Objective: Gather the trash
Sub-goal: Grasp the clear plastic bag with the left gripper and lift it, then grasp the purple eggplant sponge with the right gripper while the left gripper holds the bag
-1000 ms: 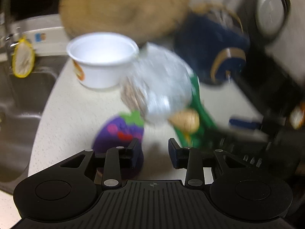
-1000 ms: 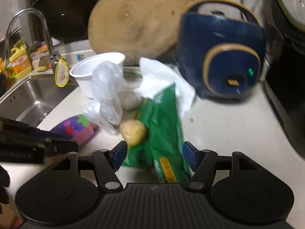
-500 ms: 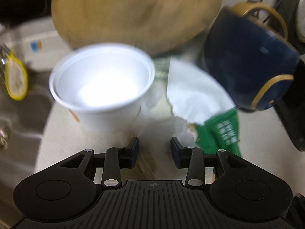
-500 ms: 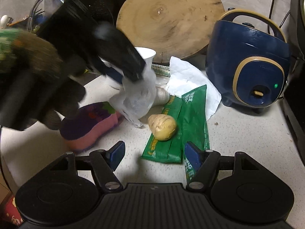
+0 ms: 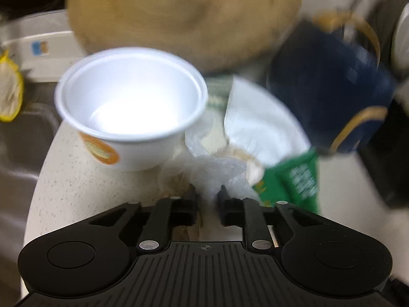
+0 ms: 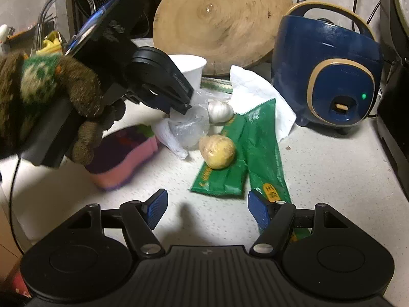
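A crumpled clear plastic bag [image 6: 182, 130] lies on the speckled counter between a white cup [image 5: 133, 107] and a potato [image 6: 217, 149]. My left gripper [image 5: 207, 194] is shut on the bag [image 5: 212, 171]; in the right wrist view it [image 6: 185, 105] comes in from the left, held by a gloved hand. Two green wrappers [image 6: 245, 153] lie under the potato, and a white paper sheet [image 6: 258, 89] lies behind them. My right gripper [image 6: 207, 204] is open and empty, above the counter just in front of the wrappers.
A purple and pink sponge [image 6: 122, 153] lies at the left. A garlic bulb [image 6: 219, 111] sits behind the bag. A blue rice cooker [image 6: 327, 76] stands at the right, a round wooden board [image 6: 222, 23] leans at the back, and a sink [image 5: 20, 138] is at the left.
My left gripper has narrowed its jaws onto the plastic bag and lowered it beside the cup. My right gripper has stayed open and shifted only slightly.
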A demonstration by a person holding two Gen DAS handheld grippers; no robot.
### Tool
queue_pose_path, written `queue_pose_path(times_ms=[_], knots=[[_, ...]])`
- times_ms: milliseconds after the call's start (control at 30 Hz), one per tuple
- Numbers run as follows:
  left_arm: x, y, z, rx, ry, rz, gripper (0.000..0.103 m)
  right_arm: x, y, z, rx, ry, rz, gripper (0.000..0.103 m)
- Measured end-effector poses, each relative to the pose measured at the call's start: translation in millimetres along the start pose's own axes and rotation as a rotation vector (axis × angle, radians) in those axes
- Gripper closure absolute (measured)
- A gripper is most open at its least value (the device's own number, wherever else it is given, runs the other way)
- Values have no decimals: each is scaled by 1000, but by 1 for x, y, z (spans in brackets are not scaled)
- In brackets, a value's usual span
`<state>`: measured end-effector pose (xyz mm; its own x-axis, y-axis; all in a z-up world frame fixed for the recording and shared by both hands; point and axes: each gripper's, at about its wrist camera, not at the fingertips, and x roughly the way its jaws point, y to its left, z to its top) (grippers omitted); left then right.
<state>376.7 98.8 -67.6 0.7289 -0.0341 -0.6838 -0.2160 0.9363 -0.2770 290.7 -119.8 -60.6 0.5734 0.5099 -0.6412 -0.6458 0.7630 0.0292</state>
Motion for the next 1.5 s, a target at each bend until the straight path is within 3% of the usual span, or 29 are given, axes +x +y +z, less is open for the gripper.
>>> queue_pose_path(times_ms=[100,233,300,400,533,733,933,1133,1333,1500], knots=[[-35,6,-2,-3,-118,-42,87,-7,8,7,-10,-52,7,33],[-90,21,-10,-37,-246,-80,87,-7,25,18,-2,-74,79,33],[-115,34,-15,-71,-294,-61,87,-2,42,24,-17,-75,100,33],[-142,53,-23,-114,-342,37,87,10,75,32,-79,-66,80,33],[-160,75,-35,-163,-337,110,87,31,108,43,-95,-53,60,32],[-169,93,-56,-182,-302,110,87,63,139,45,-204,-51,-60,32],[-158,87,-67,-148,-244,101,87,50,114,26,-215,-66,-132,31],[-145,75,-71,-113,-197,70,87,44,70,22,-48,-34,-26,31],[-139,71,-80,-106,-164,57,87,33,63,23,-88,-108,37,29],[-130,73,-94,-136,-111,56,87,46,60,29,-65,-83,60,29]])
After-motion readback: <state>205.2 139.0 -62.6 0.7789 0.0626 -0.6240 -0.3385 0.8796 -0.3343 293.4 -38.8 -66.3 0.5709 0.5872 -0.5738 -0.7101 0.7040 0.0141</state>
